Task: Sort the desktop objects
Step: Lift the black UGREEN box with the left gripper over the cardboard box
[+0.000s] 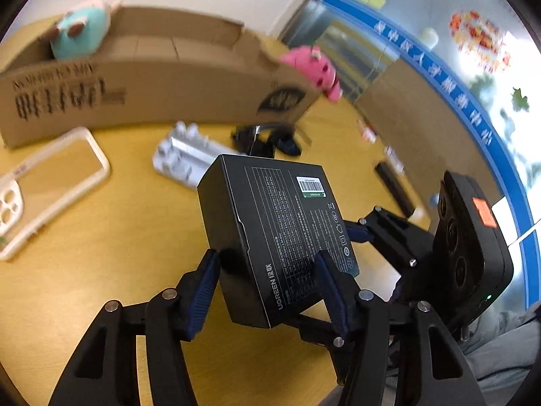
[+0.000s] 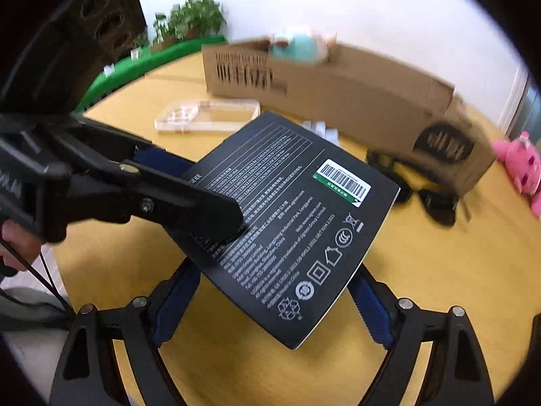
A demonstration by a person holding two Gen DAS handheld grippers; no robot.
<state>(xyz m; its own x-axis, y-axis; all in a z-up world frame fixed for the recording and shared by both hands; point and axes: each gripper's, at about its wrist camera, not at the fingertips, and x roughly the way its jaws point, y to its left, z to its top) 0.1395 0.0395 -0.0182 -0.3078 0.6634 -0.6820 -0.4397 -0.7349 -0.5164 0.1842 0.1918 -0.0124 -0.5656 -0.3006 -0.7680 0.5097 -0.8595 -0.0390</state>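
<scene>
A black UGREEN box (image 1: 270,233) with white print and a barcode label is held above the yellow table. My left gripper (image 1: 267,270) is shut on the box, one pad on each side. It also shows in the right wrist view (image 2: 294,223), where the left gripper (image 2: 203,213) reaches in from the left and clamps it. My right gripper (image 2: 270,301) is open, its blue pads standing either side of the box's near corner, seemingly not touching. The right gripper also shows in the left wrist view (image 1: 382,237), beside the box.
A long open cardboard box (image 1: 145,81) stands at the back with a teal plush (image 1: 81,34) inside. A pink plush (image 1: 318,71) lies at its right end. A clear phone case (image 1: 44,186), a white plastic part (image 1: 182,155) and black sunglasses (image 1: 267,138) lie on the table (image 1: 118,253).
</scene>
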